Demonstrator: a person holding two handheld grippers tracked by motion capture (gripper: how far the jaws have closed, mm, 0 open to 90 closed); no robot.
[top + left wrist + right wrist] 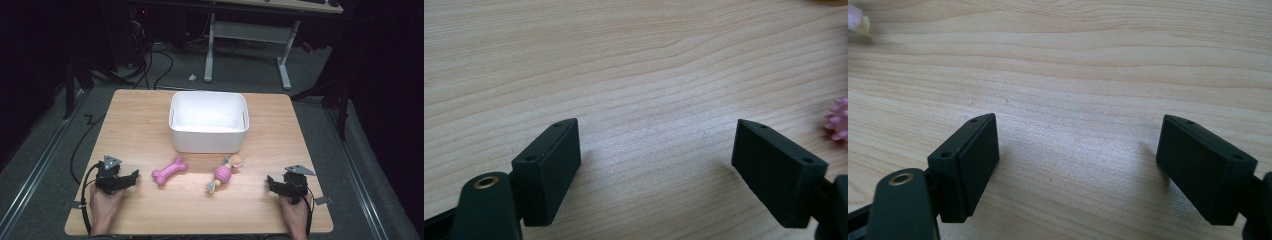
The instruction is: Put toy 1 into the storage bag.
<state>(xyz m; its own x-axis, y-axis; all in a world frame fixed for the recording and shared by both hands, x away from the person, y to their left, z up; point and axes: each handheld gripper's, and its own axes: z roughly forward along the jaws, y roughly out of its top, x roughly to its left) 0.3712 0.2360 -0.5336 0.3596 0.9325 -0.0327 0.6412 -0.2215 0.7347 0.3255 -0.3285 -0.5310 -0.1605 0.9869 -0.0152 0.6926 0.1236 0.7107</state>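
A pink bone-shaped toy (169,170) lies on the wooden table (150,215), in front of a white bin (208,121). To its right lies a pink ball toy with cream and pink rope ends (222,173). My left gripper (134,176) rests near the table's front left, pointing right toward the bone, jaws open with bare wood between them (654,150). A pink edge of the bone toy (838,120) peeks in at the right. My right gripper (270,182) rests at the front right, pointing left, open with nothing between its jaws (1077,150). A rope tip (859,20) shows at top left.
The white bin stands empty at the table's middle back. Past the table's far edge are a dark floor with cables (160,65) and a desk's white legs (284,60). Bare wood separates each gripper from the toys.
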